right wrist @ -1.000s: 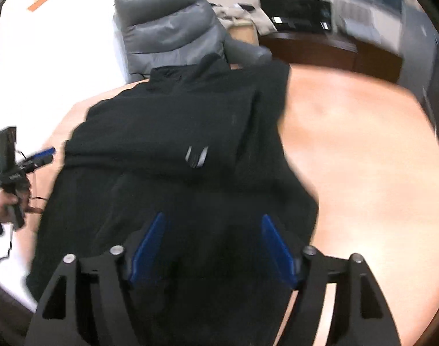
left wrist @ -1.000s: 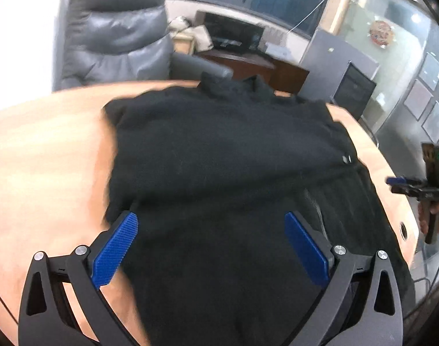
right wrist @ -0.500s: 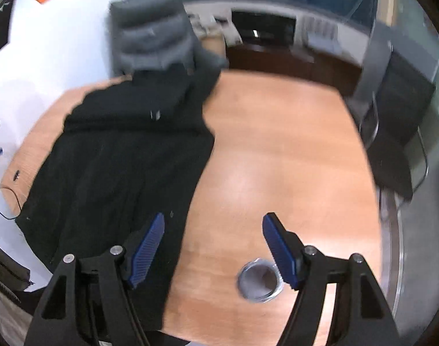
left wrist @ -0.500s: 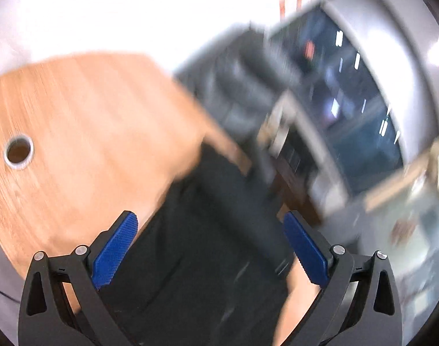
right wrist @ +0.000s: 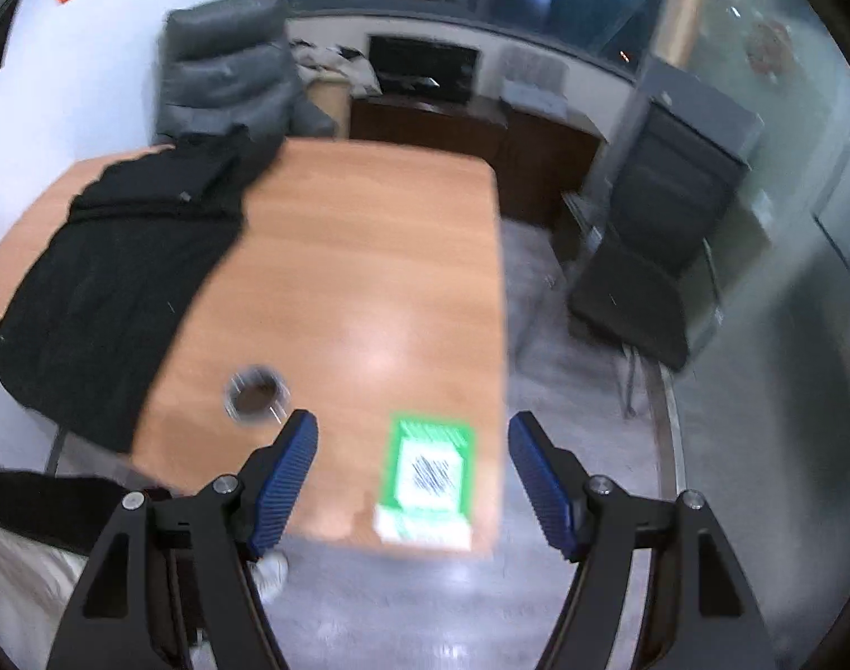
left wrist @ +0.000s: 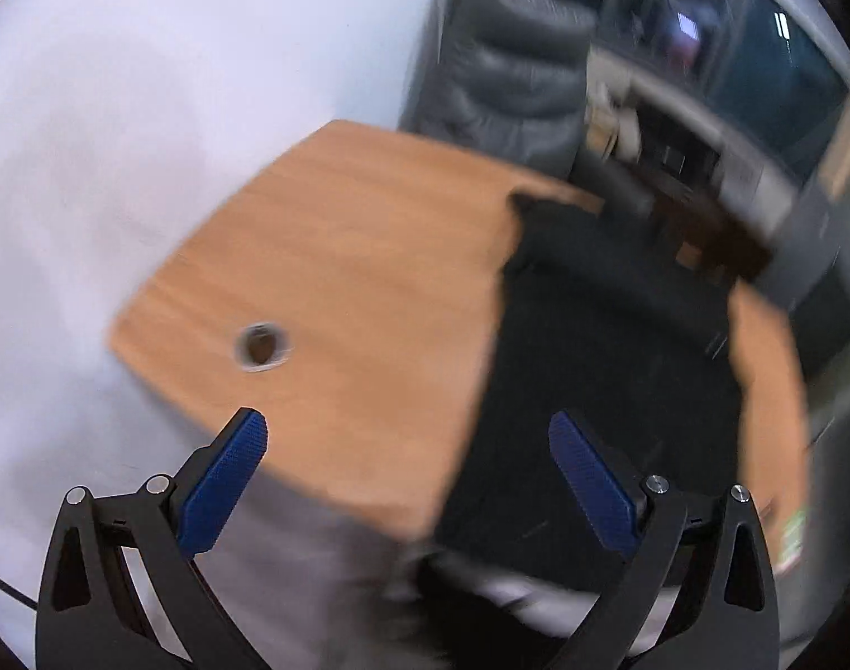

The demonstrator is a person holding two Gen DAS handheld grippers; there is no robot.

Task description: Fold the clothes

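Across the orange-brown wooden surface (right wrist: 369, 257) a blurred black fabric garment (right wrist: 118, 279) overhangs the near edge; left claw (left wrist: 408, 480) and right claw (right wrist: 412, 480) gape wide, empty

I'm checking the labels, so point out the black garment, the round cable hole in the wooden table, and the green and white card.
Black garment (right wrist: 118, 273): right wrist view, middle of the cloth.
Round cable hole (right wrist: 256, 393): right wrist view, dark centre.
Green and white card (right wrist: 428, 480): right wrist view, white middle.
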